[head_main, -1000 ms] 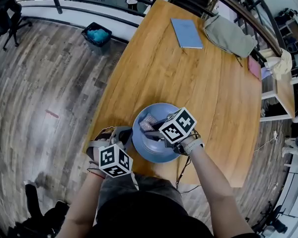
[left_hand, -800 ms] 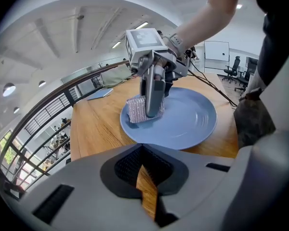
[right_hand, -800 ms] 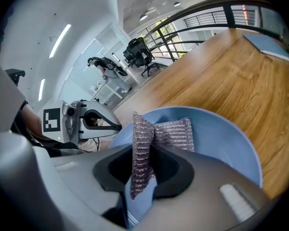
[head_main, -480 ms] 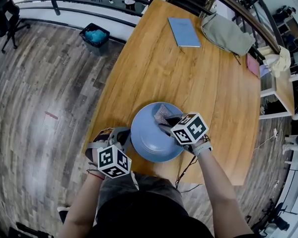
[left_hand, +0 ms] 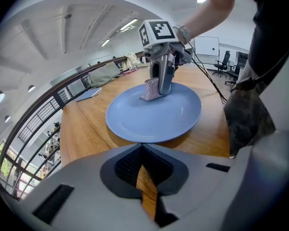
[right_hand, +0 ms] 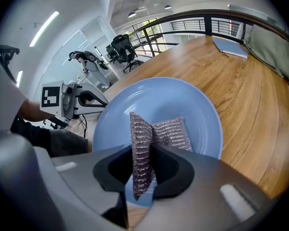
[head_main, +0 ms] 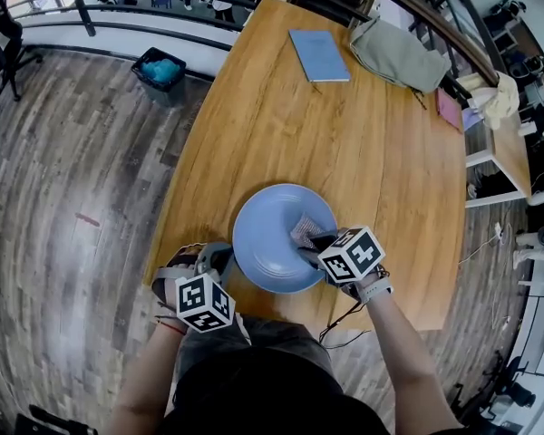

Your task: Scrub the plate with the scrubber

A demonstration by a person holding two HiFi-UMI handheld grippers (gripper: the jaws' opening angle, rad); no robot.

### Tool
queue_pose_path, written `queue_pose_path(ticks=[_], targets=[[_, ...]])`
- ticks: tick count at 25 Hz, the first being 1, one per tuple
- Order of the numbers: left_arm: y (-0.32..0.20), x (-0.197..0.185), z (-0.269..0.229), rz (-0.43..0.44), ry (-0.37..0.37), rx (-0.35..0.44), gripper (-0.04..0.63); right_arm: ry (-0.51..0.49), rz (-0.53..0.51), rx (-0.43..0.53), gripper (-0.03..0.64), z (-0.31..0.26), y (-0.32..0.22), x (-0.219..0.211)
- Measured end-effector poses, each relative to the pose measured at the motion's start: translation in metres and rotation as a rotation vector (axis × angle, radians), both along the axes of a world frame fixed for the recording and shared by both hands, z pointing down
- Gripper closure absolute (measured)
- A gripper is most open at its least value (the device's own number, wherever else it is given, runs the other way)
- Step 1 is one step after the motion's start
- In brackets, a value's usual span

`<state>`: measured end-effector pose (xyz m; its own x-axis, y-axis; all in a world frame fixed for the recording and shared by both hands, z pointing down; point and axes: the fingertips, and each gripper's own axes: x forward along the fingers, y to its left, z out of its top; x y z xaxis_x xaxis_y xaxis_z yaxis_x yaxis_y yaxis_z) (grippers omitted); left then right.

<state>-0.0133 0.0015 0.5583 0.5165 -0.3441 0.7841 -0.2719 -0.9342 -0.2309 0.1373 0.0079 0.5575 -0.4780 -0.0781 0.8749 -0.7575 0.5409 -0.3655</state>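
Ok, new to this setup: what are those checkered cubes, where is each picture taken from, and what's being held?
No robot: a person holds a two-jaw gripper in each hand; the marker cubes are part of them. The top-down picture comes from a head camera; the other two from cameras riding on each gripper, looking along its jaws. On the long wooden table sit a round blue plate and, at the far end, a blue notebook and a grey-green bag. The right gripper is shut on a silvery woven scrubber that rests on the plate. The left gripper is shut and empty, beside the plate's rim.
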Motion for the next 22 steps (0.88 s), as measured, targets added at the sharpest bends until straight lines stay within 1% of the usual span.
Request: queue_pose_path(ticks=[6,10,15,18,22], targets=[[0.007,0.0,-0.001,-0.007,0.02,-0.026,0.599,-0.095,0.015,-0.117,0.525,-0.002,0.038,-0.015],[0.006,0.0,-0.001,-0.005,0.018,-0.034,0.599,-0.166,-0.008,-0.198,0.525,-0.002,0.058,-0.037],[0.005,0.001,0.0,0.003,0.012,-0.037,0.598,-0.218,-0.05,-0.239,0.526,-0.003,0.064,-0.062],[0.005,0.003,0.001,0.001,0.006,-0.038,0.599,-0.242,-0.093,-0.259,0.526,-0.004,0.065,-0.076],[0.005,0.005,0.002,-0.003,-0.004,-0.041,0.599,-0.301,-0.156,-0.278,0.526,-0.008,0.062,-0.097]])
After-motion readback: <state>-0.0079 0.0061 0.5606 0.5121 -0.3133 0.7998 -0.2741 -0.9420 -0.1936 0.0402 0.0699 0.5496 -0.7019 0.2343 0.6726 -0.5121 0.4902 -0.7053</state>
